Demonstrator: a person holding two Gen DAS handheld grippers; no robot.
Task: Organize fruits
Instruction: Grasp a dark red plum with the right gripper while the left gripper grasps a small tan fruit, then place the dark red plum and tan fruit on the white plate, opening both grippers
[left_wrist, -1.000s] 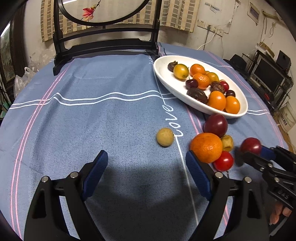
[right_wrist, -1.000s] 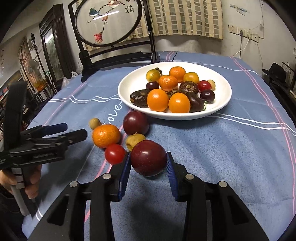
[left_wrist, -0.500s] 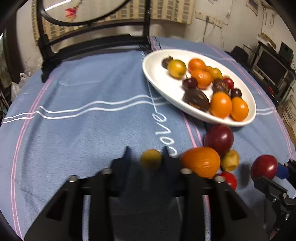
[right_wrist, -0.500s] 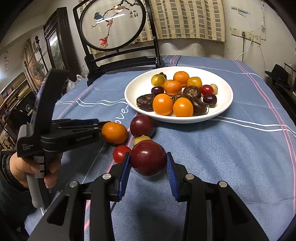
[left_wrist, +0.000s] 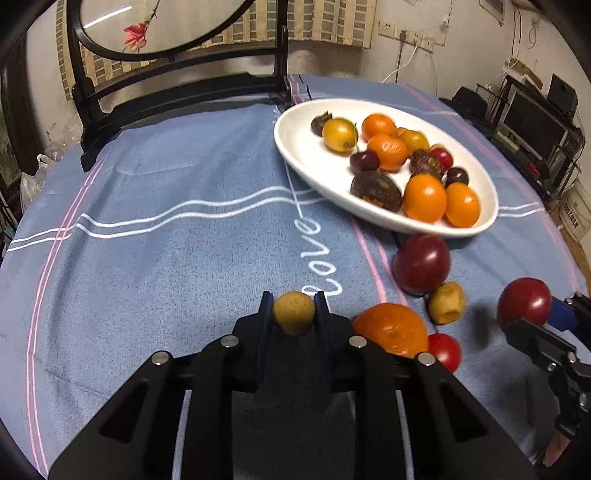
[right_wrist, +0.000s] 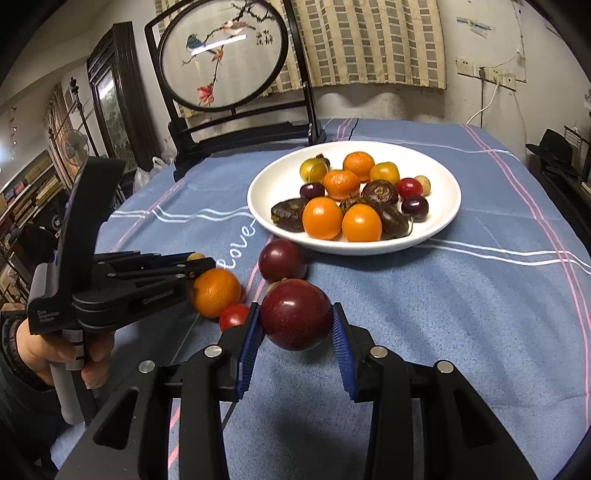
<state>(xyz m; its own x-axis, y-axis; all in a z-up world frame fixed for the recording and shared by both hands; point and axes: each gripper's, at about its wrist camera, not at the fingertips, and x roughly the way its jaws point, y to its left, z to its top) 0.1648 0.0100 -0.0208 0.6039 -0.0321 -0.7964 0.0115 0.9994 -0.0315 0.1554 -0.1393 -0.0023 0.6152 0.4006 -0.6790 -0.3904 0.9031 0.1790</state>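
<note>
Two fruits are in your grip right now. Your left gripper, low in the centre of the left wrist view, has its jaws pressed tight on a small tan round fruit, probably a longan, though the blur leaves that unsure. Your right gripper, low in the middle of the right wrist view, is clamped on a dark red plum, one blue pad on each side of it.

Most of the sorting looks done. In the upper right of the left view the white plate already carries about a dozen pieces: oranges, yellow and red cherry tomatoes, dark cherries and several brown wrinkled fruits.

Four pieces lie loose on the blue tablecloth, clustered just below the plate's near rim at the right of the left view: a second plum, a small yellowish fruit touching it, a mandarin just beside your left jaws, and a red cherry tomato tucked against the mandarin.

Judging by this, you have the two held fruits to deliver to the plate and then those four to collect. The mandarin sits close to the left gripper, so lift the small fruit clear without nudging it.
</note>
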